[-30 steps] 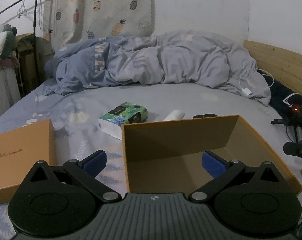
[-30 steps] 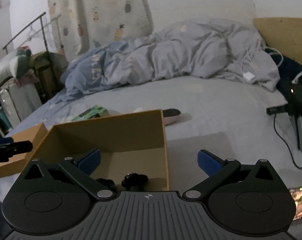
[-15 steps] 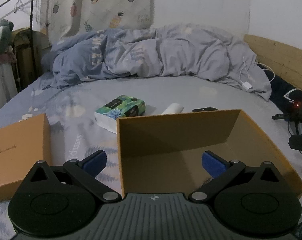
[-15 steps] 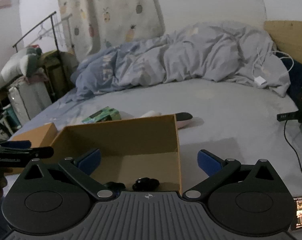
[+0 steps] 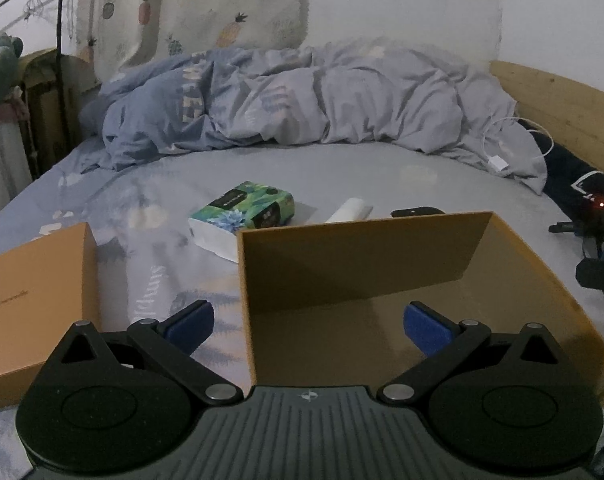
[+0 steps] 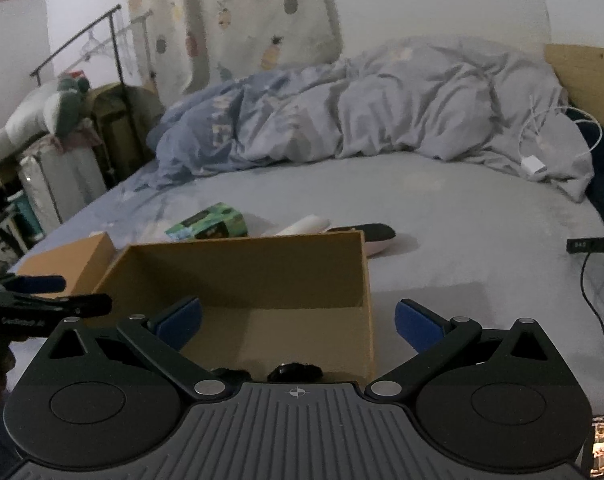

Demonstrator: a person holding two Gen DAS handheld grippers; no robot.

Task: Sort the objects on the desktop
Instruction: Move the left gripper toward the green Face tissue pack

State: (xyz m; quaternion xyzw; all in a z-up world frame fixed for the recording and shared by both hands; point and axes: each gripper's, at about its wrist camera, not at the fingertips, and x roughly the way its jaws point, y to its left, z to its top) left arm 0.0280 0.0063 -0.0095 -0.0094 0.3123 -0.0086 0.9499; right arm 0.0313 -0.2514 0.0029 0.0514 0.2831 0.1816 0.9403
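Dim room, plain white wall (image 5: 402,4) at the far side, pale pineapple-print curtain (image 5: 189,4) far left, black metal clothes rail (image 6: 81,46) on the left, light wooden headboard (image 5: 558,100) on the right, bed in a grey-blue sheet (image 6: 462,216), rumpled grey-blue duvet (image 5: 302,100) heaped far.

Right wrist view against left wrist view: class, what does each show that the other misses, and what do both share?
Only the right wrist view shows small black objects on the box floor and the left gripper from the side. Only the left wrist view shows the flat brown box lid's script logo. Both share the open brown cardboard box, green-patterned tissue pack, white roll and crumpled grey duvet.
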